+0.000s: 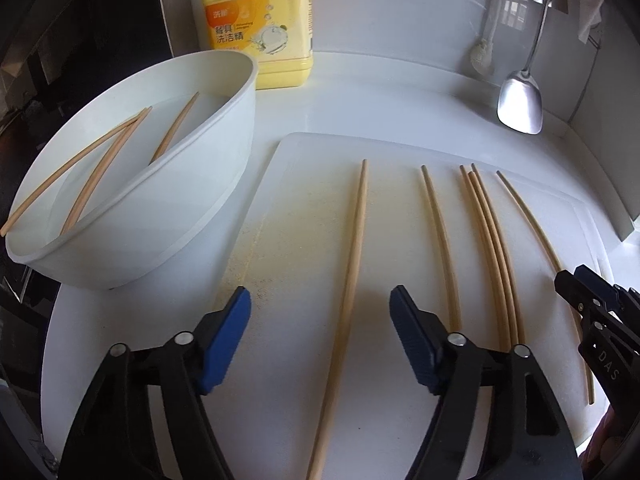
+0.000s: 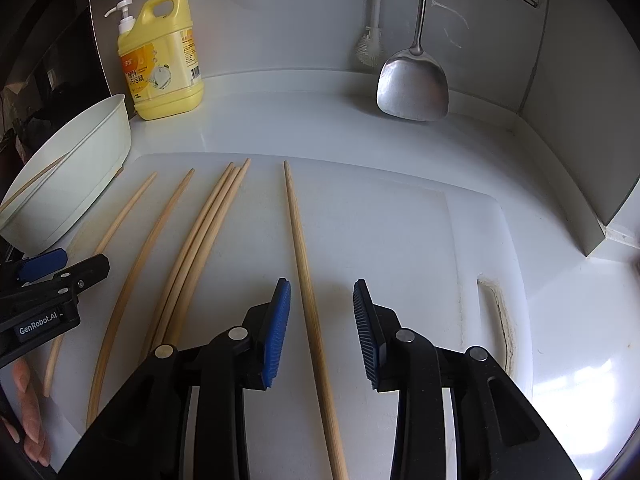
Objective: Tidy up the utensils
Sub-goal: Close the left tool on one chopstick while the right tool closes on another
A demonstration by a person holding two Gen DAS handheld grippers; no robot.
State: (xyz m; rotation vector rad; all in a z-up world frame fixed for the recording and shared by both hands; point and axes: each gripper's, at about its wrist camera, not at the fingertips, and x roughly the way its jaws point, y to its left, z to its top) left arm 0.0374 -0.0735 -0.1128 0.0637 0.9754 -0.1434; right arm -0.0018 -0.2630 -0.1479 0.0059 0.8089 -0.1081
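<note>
Table [image 2: 320, 120]: white, with a wall behind it; it carried everything.
Board [image 1: 312, 184]: white cutting board, flat on the table, stained yellow near its left side.
Bowl [image 1: 208, 216]: white, tilted, just left of the board; 3 chopsticks [image 1: 100, 172] lay inside it.
Bottle [image 1: 260, 36]: yellow detergent bottle with a pump, upright behind the bowl.
Spatula [image 2: 412, 88]: metal, leaning against the wall, its blade on the table.
Brush [image 2: 370, 48]: white, against the wall beside the spatula.
Loose sticks [image 1: 492, 248]: 6 on the board, roughly parallel; 3 lay touching in a bundle, the others apart.
Left tongs [image 1: 320, 332]: apart, with the leftmost stick [image 1: 352, 272] lying between the pads, not pressed.
Right tongs [image 2: 322, 328]: apart, narrower, with the rightmost stick [image 2: 308, 300] between the pads, untouched.
Fingers [image 2: 28, 412]: seen at the lower left edge of the right view.
</note>
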